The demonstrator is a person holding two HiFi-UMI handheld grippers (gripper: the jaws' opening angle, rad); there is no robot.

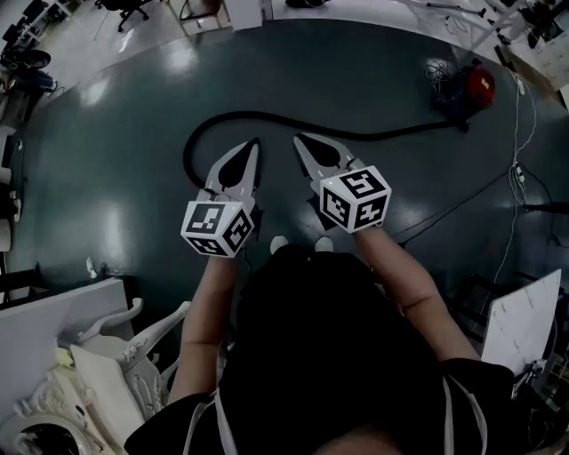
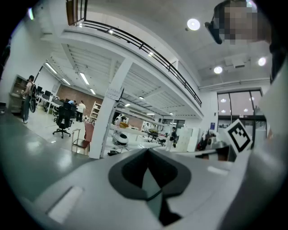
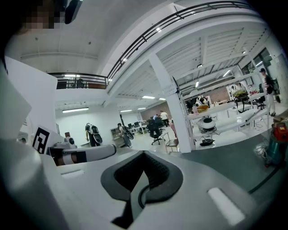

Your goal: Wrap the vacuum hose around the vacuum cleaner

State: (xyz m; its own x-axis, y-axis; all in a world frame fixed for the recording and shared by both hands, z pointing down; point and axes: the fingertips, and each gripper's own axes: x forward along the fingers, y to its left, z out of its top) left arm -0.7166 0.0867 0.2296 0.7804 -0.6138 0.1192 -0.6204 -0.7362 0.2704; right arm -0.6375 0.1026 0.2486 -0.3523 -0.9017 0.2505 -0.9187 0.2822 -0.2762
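A red vacuum cleaner (image 1: 468, 91) stands on the dark floor at the far right. Its black hose (image 1: 356, 136) snakes left across the floor and ends in a curl (image 1: 191, 151). My left gripper (image 1: 254, 142) and right gripper (image 1: 299, 139) are held side by side above the floor, over the hose's middle stretch, both shut and empty. In the left gripper view the jaws (image 2: 147, 150) meet at a point with nothing between them. The right gripper view shows the same closed jaws (image 3: 143, 153), with the vacuum cleaner (image 3: 278, 143) at the right edge.
White ornate furniture (image 1: 98, 373) crowds the lower left and a white board (image 1: 524, 320) leans at the lower right. Thin cables (image 1: 516, 169) trail over the floor near the vacuum. Office chairs (image 1: 124, 11) and desks line the far side; people stand in the distance.
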